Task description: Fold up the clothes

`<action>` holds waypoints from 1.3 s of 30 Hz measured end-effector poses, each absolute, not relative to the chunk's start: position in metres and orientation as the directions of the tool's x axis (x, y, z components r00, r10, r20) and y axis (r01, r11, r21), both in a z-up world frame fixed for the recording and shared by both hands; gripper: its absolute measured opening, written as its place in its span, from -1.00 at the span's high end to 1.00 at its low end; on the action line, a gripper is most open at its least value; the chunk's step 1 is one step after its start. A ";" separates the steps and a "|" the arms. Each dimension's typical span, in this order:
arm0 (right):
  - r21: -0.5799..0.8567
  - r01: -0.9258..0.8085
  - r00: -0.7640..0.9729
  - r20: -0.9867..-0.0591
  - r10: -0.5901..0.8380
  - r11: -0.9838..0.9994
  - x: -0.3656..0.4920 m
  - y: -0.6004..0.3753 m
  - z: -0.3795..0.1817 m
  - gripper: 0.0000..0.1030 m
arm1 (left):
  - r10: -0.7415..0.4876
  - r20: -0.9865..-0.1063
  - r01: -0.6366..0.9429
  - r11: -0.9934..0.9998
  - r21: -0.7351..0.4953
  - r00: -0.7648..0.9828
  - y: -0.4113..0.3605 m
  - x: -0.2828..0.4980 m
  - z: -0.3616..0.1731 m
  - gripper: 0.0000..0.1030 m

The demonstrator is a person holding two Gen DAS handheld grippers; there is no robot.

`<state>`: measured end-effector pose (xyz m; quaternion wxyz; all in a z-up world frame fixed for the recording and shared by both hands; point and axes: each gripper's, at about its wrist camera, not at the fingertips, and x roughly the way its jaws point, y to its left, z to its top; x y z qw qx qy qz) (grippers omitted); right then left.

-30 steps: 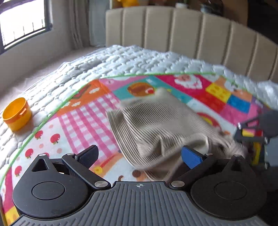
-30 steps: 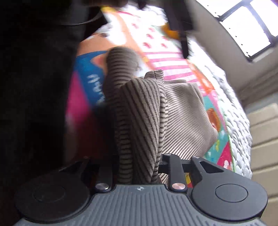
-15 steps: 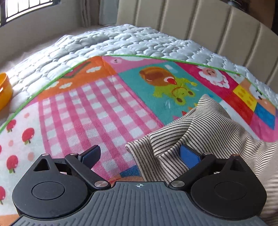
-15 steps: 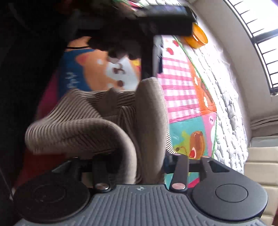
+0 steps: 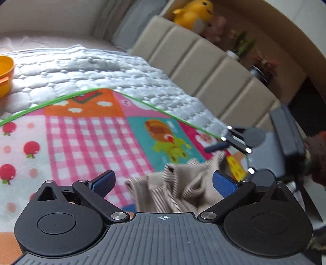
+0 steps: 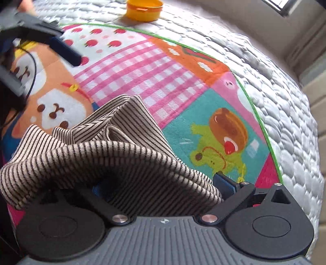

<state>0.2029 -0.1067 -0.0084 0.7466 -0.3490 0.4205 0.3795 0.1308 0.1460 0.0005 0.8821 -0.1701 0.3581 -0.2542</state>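
Note:
A brown-and-cream striped garment (image 5: 179, 187) lies crumpled on the colourful play mat (image 5: 81, 138). My left gripper (image 5: 164, 181) is open just above it, with the cloth bunched loosely between its blue pads. In the right wrist view the garment (image 6: 101, 155) is draped over my right gripper (image 6: 159, 183), whose jaws are opening wide. Its right pad (image 6: 224, 181) shows bare and the left one is hidden under the cloth. Each gripper appears in the other's view: a right fingertip (image 5: 216, 147) beyond the garment, a left finger (image 6: 65, 51) at upper left.
An orange bowl (image 6: 143, 10) stands on the white quilted bedspread (image 5: 91, 67) past the mat's green edge. A beige padded headboard (image 5: 203, 67) runs behind the bed with a yellow plush toy (image 5: 193, 14) on top. A person's dark sleeve (image 5: 317, 161) is at the right.
The right jaws went from shut on a fold of the garment to wide apart, and the cloth now slumps over them. Both grippers swung and rolled; the garment bunched up on the mat.

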 end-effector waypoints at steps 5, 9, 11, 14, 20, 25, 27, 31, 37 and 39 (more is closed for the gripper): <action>-0.195 -0.813 0.425 -0.843 0.330 0.548 0.193 -0.126 -0.001 -0.96 | -0.557 -0.671 0.598 0.774 -0.207 0.489 0.078 0.088 0.002 -1.00; -0.233 -0.781 0.511 -0.772 0.378 0.580 0.186 -0.138 0.028 -0.96 | -0.301 -0.747 0.587 0.796 0.146 0.593 0.035 0.084 -0.019 -1.00; -0.215 -0.739 0.554 -0.733 0.395 0.639 0.186 -0.153 0.045 -1.00 | -0.242 -0.730 0.509 0.844 0.166 0.640 0.036 0.101 -0.019 -1.00; -0.272 -0.629 0.654 -0.691 0.307 0.729 0.191 -0.170 0.043 -1.00 | -0.238 -0.708 0.360 0.933 0.024 0.665 0.059 0.143 -0.010 -1.00; -0.258 -0.455 0.684 -0.714 0.149 0.852 0.220 -0.173 -0.029 -1.00 | -0.085 -0.736 0.096 0.995 -0.027 0.671 0.081 0.211 -0.033 -1.00; -0.151 -0.345 0.681 -0.719 0.137 0.926 0.237 -0.175 -0.049 -1.00 | -0.111 -0.738 0.081 0.994 -0.076 0.666 0.093 0.230 -0.044 -1.00; -0.114 -0.330 0.673 -0.724 0.149 0.937 0.245 -0.176 -0.052 -1.00 | -0.095 -0.748 0.075 0.995 -0.061 0.657 0.093 0.235 -0.055 -1.00; -0.090 -0.322 0.645 -0.749 0.149 0.942 0.261 -0.173 -0.056 -1.00 | -0.095 -0.753 0.077 0.995 -0.059 0.651 0.091 0.241 -0.067 -1.00; -0.180 -0.334 0.639 -0.765 0.082 0.925 0.266 -0.158 -0.054 -1.00 | -0.140 -0.699 0.103 0.990 -0.096 0.702 0.106 0.227 -0.049 -1.00; -0.180 -0.318 0.644 -0.761 0.073 0.931 0.264 -0.158 -0.053 -1.00 | -0.238 -0.650 0.143 0.970 -0.196 0.722 0.118 0.217 -0.032 -1.00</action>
